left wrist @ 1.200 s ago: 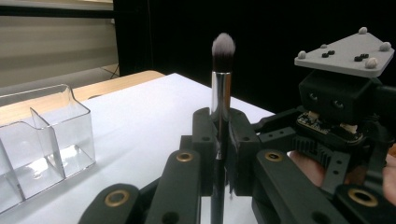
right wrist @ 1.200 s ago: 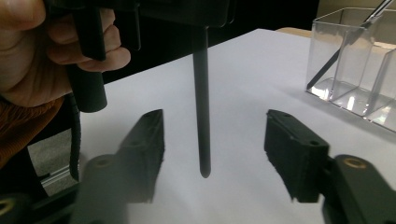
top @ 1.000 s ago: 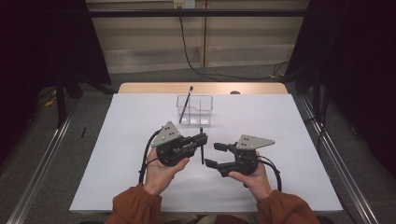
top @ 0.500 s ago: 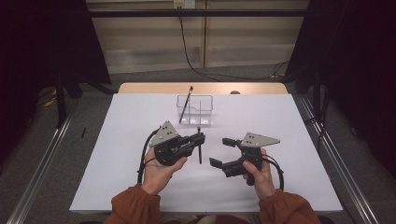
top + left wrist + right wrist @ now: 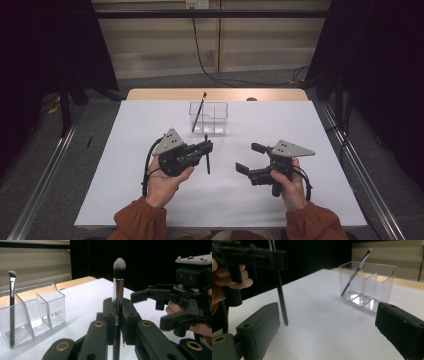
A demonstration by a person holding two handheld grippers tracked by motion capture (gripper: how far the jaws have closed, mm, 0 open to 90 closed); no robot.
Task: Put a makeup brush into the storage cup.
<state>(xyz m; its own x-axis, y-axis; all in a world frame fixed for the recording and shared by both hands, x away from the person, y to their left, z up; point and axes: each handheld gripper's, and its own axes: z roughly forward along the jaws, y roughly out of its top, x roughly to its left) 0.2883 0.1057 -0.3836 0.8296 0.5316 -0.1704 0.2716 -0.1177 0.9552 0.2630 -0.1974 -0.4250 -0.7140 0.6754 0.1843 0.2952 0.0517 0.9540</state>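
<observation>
Right gripper [image 5: 245,159]: jaws have just been opening and now stand wide with nothing between them; it has drawn right, away from the brush.
Left gripper [image 5: 206,148]: clamped on the makeup brush [image 5: 118,280], upright (bristles up) above the worktop [image 5: 320,130].
Meaning: handover looks finished; brush likely goes next into the clear organizer [image 5: 215,120], far centre, beside the thin brush [image 5: 199,112].

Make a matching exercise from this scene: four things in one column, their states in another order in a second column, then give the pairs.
Things:
1. left gripper
2. right gripper
3. thick brush
4. thin brush

States:
A. leaning in the clear organizer
B. jaws apart, nothing between them
C. shut on a handle
D. held upright, bristles up

Pairs: 1-C, 2-B, 3-D, 4-A
</observation>
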